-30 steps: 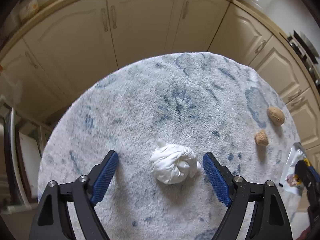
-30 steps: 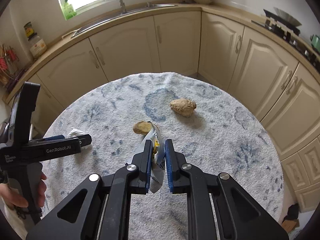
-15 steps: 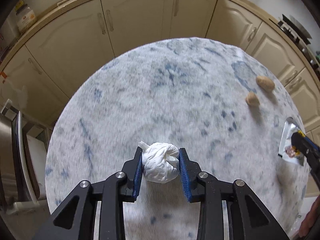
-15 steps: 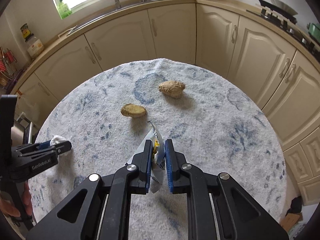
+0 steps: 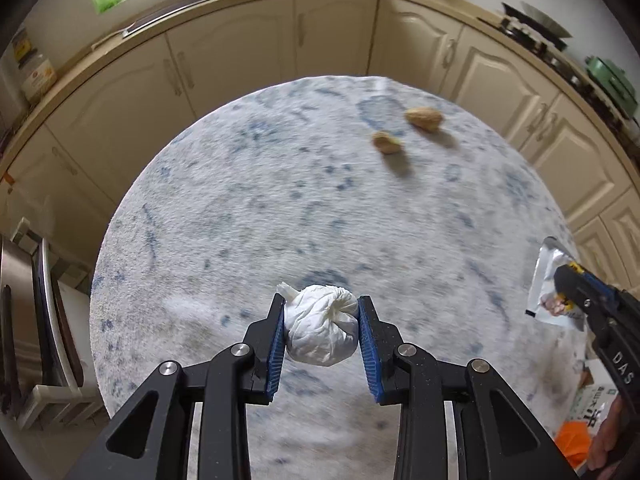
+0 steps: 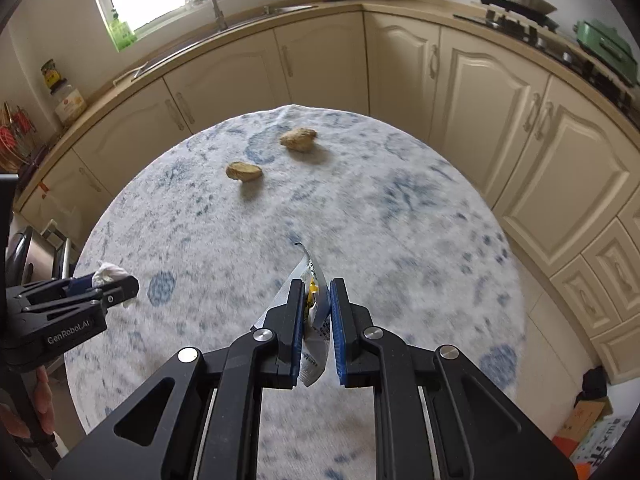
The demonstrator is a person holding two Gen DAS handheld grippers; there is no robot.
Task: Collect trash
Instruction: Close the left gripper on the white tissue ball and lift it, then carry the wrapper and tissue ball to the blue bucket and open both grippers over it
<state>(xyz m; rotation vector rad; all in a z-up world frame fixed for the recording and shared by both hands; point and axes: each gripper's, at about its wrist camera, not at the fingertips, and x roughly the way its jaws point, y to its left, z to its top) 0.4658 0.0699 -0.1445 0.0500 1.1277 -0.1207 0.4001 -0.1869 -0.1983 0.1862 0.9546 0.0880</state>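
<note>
Left gripper clamps tissue wad; right gripper pinches foil wrapper, print unreadable.

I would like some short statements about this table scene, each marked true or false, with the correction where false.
1. The left gripper holds a white tissue ball. True.
2. The right gripper has nothing between its jaws. False: they pinch a foil wrapper.
3. Two brown lumps lie on the table cover. True.
4. The brown lumps touch each other. False: they lie apart.
</note>
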